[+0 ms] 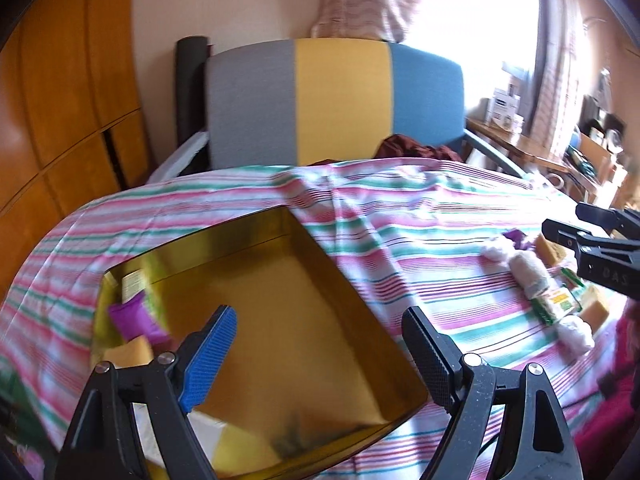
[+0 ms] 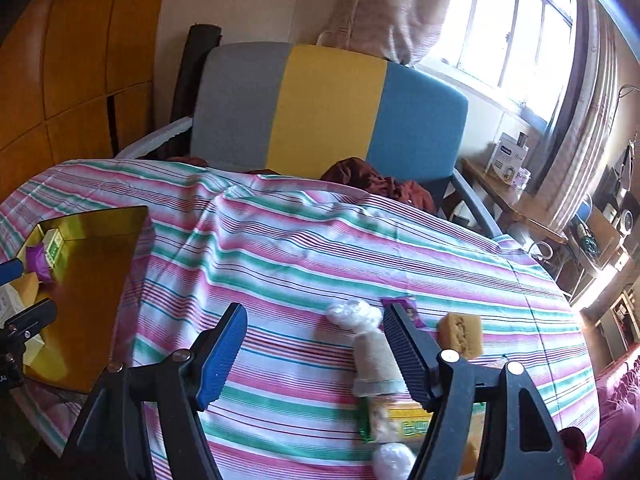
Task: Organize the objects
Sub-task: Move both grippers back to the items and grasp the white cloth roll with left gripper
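Gold tin (image 1: 304,320) sits on the striped cloth (image 1: 400,216) under the left gripper (image 1: 320,356) in the left wrist view; jaws apart w/ nothing between, prob. hovering over the tin because a purple packet (image 1: 134,318), small box (image 1: 132,286) & tan block (image 1: 130,354) are already grouped at its far-left end. Right wrist view: right gripper (image 2: 312,350) also spread & empty, poised over the loose pile, i.e. white wrapped roll (image 2: 372,350), tan soap bar (image 2: 460,334), green-yellow packet (image 2: 400,424), likely next pick.

Striped tablecloth (image 2: 320,248); tricolour chair (image 2: 320,108); window (image 2: 516,28).
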Tool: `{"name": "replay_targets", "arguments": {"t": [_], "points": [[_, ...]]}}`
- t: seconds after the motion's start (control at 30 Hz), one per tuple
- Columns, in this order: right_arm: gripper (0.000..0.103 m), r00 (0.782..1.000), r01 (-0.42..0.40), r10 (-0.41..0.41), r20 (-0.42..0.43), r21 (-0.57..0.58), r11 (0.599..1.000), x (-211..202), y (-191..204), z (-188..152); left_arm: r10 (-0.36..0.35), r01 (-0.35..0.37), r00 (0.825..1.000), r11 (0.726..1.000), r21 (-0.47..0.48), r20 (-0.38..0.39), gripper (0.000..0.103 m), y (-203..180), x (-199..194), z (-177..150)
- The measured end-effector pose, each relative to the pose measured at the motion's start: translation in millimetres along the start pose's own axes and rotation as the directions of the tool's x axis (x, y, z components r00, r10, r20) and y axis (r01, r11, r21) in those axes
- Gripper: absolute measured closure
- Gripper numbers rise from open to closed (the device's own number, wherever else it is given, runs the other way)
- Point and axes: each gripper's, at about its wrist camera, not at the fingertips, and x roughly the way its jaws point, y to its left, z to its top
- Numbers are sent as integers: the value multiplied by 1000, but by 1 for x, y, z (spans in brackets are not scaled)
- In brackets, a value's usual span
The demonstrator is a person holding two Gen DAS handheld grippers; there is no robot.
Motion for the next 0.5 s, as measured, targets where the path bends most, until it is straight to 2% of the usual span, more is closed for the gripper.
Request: {"name": "replay_targets", "arguments": {"t": [0.13, 0.27, 0.33, 0.4, 0.5], "points": [[31, 994, 105, -102, -48, 60, 993, 16, -56, -9, -54, 54, 999, 998, 42, -9, 18, -26, 11, 11], [31, 972, 222, -203, -117, 192, 956, 37, -116, -30, -124, 127, 991, 989, 75, -44, 18, -58, 27, 17], [31, 970, 227, -191, -148, 296, 928, 45, -141, -47, -160, 166, 985, 982, 90, -71, 18, -76, 37, 20], [31, 972, 206, -143, -189, 376, 903, 52, -156, -57, -181, 191, 979, 975, 110, -88, 21, -93, 45, 23], [31, 975, 188, -117, -188, 422, 887, 54, -163, -59, -217, 233, 968, 963, 133, -126, 31, -119, 60, 28]]}}
